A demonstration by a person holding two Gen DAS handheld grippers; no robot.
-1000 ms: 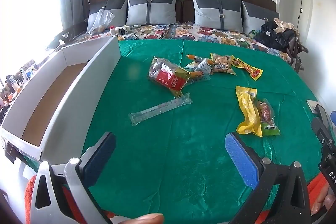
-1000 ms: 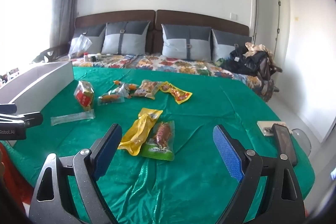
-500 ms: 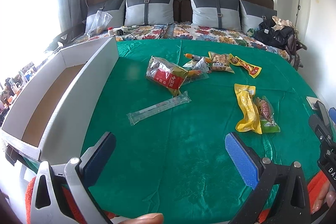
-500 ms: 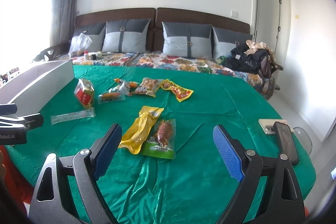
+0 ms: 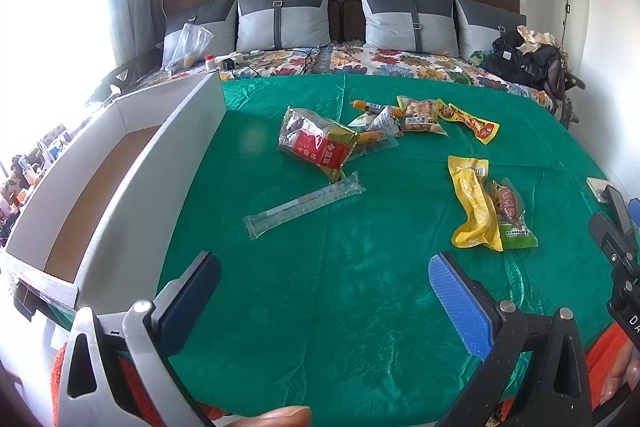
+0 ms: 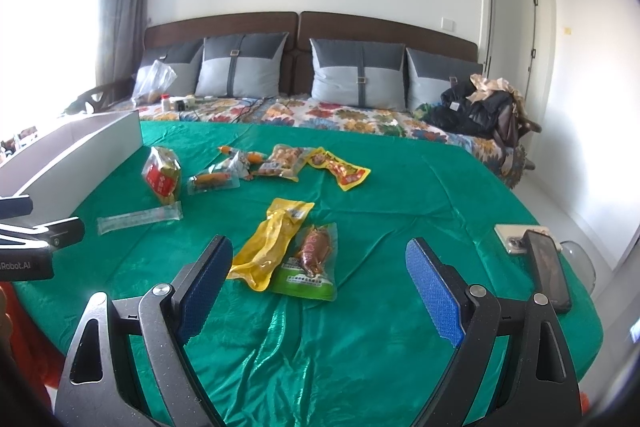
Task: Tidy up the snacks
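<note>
Left hand-held gripper is hovering with jaws spread wide, gripping nothing, over the near edge of the green-covered bed; white box is sitting along the bed's left edge; clear long packet is lying just right of the box, its far end touching the red-gold bag; small snack packs are clustering toward the bed's middle; yellow pouch is overlapping the green sausage pack nearer the front edge; right hand-held gripper is hanging wide open and empty just in front of that pair; two phones are lying at the right edge.
</note>
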